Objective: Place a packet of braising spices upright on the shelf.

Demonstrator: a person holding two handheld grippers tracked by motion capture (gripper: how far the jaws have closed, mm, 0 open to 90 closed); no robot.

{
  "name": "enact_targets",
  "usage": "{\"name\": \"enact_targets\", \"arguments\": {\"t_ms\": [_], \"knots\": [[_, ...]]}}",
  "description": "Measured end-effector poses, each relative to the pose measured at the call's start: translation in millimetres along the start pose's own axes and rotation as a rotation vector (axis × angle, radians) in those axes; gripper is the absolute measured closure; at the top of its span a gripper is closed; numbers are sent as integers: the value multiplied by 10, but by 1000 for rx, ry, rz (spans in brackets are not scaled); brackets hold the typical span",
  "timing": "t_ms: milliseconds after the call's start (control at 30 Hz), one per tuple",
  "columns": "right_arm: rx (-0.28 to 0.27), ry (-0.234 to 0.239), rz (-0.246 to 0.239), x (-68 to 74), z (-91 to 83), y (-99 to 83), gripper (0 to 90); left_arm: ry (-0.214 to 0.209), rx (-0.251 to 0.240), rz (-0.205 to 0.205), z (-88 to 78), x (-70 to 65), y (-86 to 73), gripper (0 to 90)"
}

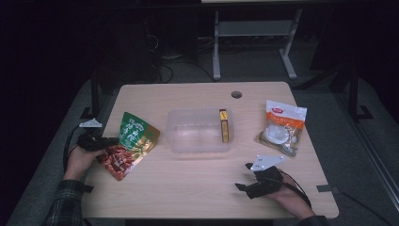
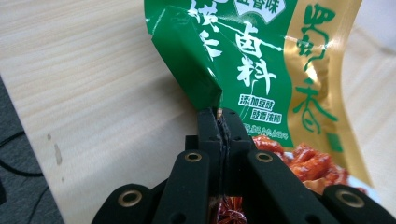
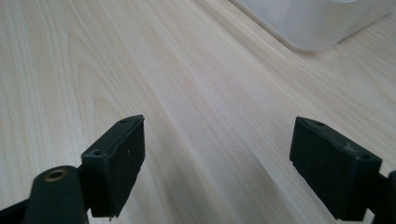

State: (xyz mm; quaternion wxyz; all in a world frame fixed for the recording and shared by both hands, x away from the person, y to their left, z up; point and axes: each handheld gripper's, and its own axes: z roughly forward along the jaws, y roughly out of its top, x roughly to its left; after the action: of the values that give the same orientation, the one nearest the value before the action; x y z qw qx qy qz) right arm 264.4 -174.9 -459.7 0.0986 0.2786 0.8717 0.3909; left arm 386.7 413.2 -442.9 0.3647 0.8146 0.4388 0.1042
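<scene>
1. Pale wooden table (image 1: 197, 188), lit against a dark room; grey floor and metal desk legs (image 1: 249, 47) lie beyond its far edge.
2. Right gripper (image 1: 241, 176): held low at the near right of the table by the right hand (image 1: 289, 195), forearm entering from the near edge. Jaws point left across the table and stand wide apart with nothing between them; the right gripper view shows bare wood grain in the gap and a corner of the clear plastic tub (image 3: 317, 23) ahead and to the right.
3. Left gripper (image 1: 110, 141): held at the near left edge by the left hand (image 1: 80, 160), plaid sleeve (image 1: 66, 202) below it. Jaws point right and are clamped tight on the snack pouch (image 1: 131, 143).
4. Snack pouch, green and gold with red food pictured: directly at the left gripper's tips, its left edge pinched. The left gripper view shows a creased green fold of the pouch (image 2: 224, 70) rising straight out of the closed jaws, a detail too small to make out in the high view.
5. Clear plastic tub (image 1: 200, 132): past the pouch, well to the right of the left gripper; a yellow box (image 1: 224, 125) stands along its right wall.
6. White and orange bag (image 1: 282, 127): beyond the right gripper, just right of the tub, lying flat.
</scene>
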Motion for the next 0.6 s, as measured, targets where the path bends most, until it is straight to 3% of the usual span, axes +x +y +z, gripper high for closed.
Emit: {"name": "enact_targets", "arguments": {"t_ms": [367, 600], "knots": [[-1, 4, -8, 9, 3, 17, 176, -11, -65, -21, -302, -175, -47, 896], [-2, 6, -5, 11, 3, 24, 176, -26, -86, 0, -409, -336, 4, 898]]}}
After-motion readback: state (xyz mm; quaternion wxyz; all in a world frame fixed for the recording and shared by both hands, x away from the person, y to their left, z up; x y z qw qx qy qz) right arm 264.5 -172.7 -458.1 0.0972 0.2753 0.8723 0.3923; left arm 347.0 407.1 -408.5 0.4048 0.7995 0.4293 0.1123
